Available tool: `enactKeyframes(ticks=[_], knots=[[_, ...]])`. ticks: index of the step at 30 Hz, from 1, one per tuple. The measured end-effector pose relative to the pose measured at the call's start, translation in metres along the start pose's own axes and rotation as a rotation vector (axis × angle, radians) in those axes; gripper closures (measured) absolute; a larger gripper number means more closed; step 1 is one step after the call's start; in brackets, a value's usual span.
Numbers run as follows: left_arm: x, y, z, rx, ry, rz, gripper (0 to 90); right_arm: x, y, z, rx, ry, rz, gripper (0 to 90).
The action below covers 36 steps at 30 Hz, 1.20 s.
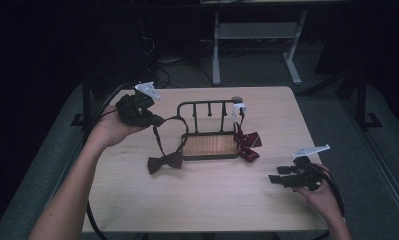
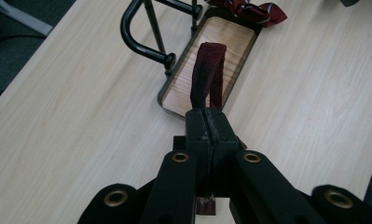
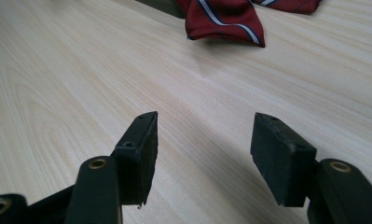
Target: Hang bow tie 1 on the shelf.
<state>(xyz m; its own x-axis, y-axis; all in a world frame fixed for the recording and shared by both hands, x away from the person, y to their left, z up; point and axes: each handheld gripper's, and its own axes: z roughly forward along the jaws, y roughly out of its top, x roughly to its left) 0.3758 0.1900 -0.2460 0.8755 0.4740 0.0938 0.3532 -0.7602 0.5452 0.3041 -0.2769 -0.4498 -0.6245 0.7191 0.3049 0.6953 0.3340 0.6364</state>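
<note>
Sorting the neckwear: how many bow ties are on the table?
2. The dark bow tie lies left of the rack, its strap held by the left gripper; the striped red bow tie lies right.

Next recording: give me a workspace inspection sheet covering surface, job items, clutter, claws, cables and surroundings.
Surface: light wood table, bare around the work.
Job's things: dark bow tie lies left of the rack, its strap pinched by the left claw; striped red bow tie lies at the rack's right end.
Clutter: nothing seen.
Claws: left claw shut on the strap, raised; right claw open, low over the table.
Cables: one trails from each claw.
Surroundings: dark room, white desk frame behind.
</note>
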Motion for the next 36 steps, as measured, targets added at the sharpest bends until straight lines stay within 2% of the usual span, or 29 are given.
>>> enactKeyframes(ticks=[22,36], knots=[[0.015,0.014,0.005,0.03,0.014,-0.018,89.4,-0.001,0.0,-0.001,-0.003,0.002,0.003,41.2],[0.033,0.017,0.012,0.044,0.023,-0.064,89.3,-0.001,0.0,-0.001,-0.005,0.005,0.011,41.2]])
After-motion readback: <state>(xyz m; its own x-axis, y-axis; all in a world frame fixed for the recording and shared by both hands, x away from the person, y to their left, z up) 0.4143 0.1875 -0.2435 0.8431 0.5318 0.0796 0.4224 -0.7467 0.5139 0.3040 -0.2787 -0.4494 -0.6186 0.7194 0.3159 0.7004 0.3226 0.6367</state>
